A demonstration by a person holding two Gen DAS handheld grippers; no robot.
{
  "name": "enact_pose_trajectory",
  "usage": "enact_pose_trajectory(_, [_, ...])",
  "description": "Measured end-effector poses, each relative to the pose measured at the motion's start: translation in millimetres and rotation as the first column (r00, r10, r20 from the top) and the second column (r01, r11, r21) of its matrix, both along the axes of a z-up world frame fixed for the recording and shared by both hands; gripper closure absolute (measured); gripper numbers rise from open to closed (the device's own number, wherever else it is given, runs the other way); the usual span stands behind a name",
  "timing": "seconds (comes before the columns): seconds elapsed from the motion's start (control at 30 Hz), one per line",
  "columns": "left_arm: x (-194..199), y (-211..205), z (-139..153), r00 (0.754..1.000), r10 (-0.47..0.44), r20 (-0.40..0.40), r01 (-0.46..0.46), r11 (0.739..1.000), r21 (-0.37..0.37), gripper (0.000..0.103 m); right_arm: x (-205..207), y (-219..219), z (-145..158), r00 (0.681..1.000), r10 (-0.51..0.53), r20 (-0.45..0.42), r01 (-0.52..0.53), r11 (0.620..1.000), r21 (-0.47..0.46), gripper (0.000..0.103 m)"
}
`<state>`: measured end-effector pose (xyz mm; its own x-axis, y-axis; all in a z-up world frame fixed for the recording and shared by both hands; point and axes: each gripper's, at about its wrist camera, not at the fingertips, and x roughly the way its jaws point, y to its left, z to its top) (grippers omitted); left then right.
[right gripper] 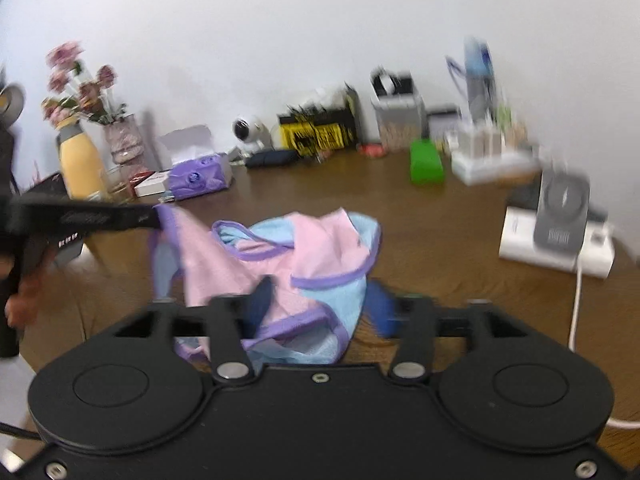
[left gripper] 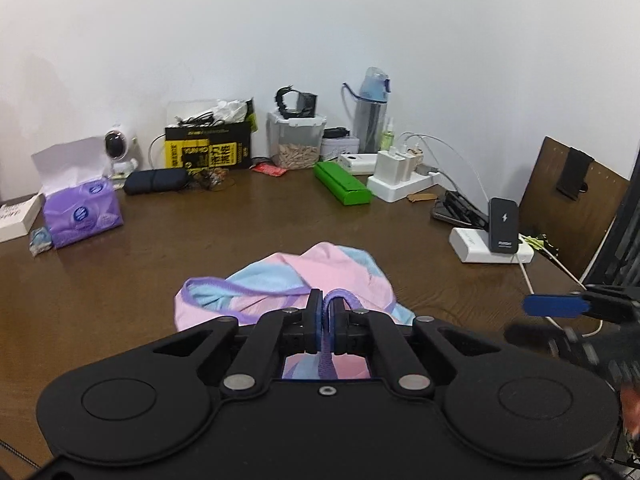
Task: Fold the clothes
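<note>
Pink-blue garment [left gripper: 320, 276] purple trim pinched by left gripper [left gripper: 326, 312], angled down over table [left gripper: 240, 224]; right gripper [right gripper: 320, 300] released, jaws spread around cloth.

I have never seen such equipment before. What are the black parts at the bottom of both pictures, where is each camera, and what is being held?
Each black part is a hand-held gripper with two fingers; a person carries one in each hand. Each picture comes from a camera on one gripper, looking forward along its fingers. On the brown table lies a small pink and blue garment with purple trim. The left gripper is shut on the purple trim. The right gripper stands open, with the garment lying between its fingers but not pinched. At the back stand a tissue pack, a green box and a water bottle.
</note>
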<state>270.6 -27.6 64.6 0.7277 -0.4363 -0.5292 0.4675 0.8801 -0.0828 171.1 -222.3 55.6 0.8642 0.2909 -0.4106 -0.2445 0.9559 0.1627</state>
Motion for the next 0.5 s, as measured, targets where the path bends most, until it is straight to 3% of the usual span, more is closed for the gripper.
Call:
enact_pose_trajectory(0.1, [-1,-9,2,1.000,-0.025,0.002,0.025,1.000,-0.006,0.100,-16,31,-1,0.996,0.059,0.072,-0.053,0.995,-0.089,0.034])
enact_pose_trajectory(0.23, [-11,-16,8,0.998,-0.063,0.021,0.063,0.998,-0.019,0.099,-10,72,-14,0.997,0.046,0.066,-0.029,0.972,-0.233,0.056])
enact_pose_trajectory(0.47, [-22,-12,14,0.997,-0.059,0.044,0.059,0.998,-0.007,0.099,8,92,-46,0.998,-0.061,0.015,0.062,0.945,-0.321,0.056])
enact_pose_trajectory(0.5, [-23,-10,14,0.997,-0.058,0.044,0.058,0.998,-0.007,0.099,9,92,-48,0.998,-0.060,0.017,0.062,0.939,-0.337,0.063])
